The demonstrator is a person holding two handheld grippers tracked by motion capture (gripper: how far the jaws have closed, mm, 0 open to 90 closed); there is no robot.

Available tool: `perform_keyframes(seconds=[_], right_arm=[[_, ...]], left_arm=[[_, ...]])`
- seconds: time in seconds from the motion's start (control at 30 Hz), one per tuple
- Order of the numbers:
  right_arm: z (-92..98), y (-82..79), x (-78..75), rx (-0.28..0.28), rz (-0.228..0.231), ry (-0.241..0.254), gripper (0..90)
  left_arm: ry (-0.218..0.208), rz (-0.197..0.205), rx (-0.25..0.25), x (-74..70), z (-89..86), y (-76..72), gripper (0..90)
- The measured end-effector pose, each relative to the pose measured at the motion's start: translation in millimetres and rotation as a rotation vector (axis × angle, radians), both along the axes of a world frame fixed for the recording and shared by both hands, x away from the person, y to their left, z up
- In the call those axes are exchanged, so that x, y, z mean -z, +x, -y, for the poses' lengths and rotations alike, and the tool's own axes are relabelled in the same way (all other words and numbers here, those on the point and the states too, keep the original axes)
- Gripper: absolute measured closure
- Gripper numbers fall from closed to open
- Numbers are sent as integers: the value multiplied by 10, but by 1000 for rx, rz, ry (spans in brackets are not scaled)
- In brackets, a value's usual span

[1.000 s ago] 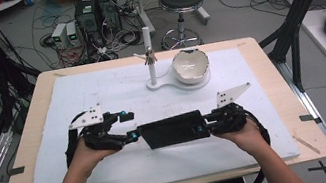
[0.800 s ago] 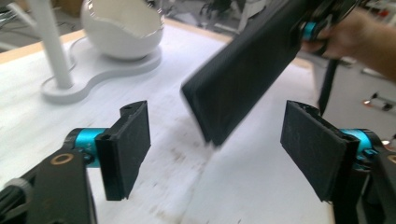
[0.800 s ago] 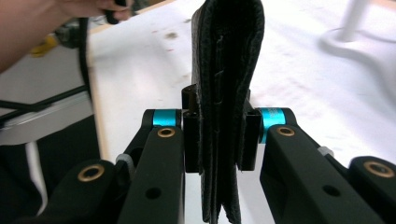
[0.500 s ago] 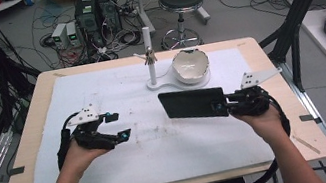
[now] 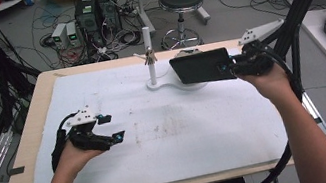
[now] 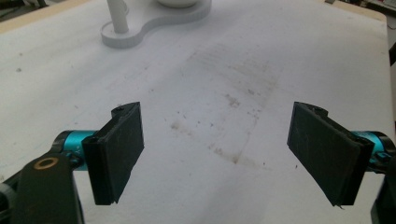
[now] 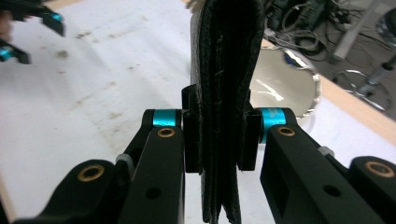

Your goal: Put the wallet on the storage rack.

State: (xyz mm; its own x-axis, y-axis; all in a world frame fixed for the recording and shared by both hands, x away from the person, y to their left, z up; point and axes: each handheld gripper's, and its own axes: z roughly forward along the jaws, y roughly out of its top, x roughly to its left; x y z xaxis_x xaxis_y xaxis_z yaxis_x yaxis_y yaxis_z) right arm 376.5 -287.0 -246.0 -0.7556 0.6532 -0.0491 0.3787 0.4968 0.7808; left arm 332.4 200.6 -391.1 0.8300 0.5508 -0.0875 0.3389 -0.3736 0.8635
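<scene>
Since the earlier frames the black wallet (image 5: pixel 201 67) has left the middle of the table and now hangs in the upper right of the high view, above the white stand (image 5: pixel 165 82) and its bowl, carried alone by the right gripper (image 5: pixel 231 65), whose pads are clamped on its edge. The left gripper (image 5: pixel 110 127), at the lower left, has just been opening its jaws, which now stand wide with nothing between them. I judge the handover done, and the wallet looks bound for the bowl.

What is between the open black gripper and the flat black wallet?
Just bare, stained white table cover, seen in the high view, between the left gripper and the flat black leather wallet.
</scene>
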Motion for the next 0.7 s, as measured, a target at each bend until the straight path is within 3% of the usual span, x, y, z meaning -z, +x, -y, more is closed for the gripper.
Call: perform_keyframes(seconds=[0.1, 0.23, 0.27, 0.33, 0.43, 0.7], right_arm=[[-23, 78, -74, 16, 4, -37, 775], [-86, 255, -178, 55, -8, -103, 775], [-119, 340, -200, 67, -23, -145, 775], [-142, 390, -202, 74, -33, -164, 775], [-234, 598, -180, 79, -71, -253, 774], [-439, 935, -81, 86, -152, -363, 774]], left_arm=[[18, 6, -14, 2, -45, 2, 186], [-11, 11, -29, 0, -100, 8, 186], [-20, 2, -30, 10, -99, 12, 186], [-13, -9, -27, 30, -86, 19, 186], [-12, -15, -14, 46, -52, 25, 186], [-33, -18, -13, 40, -73, 34, 186]])
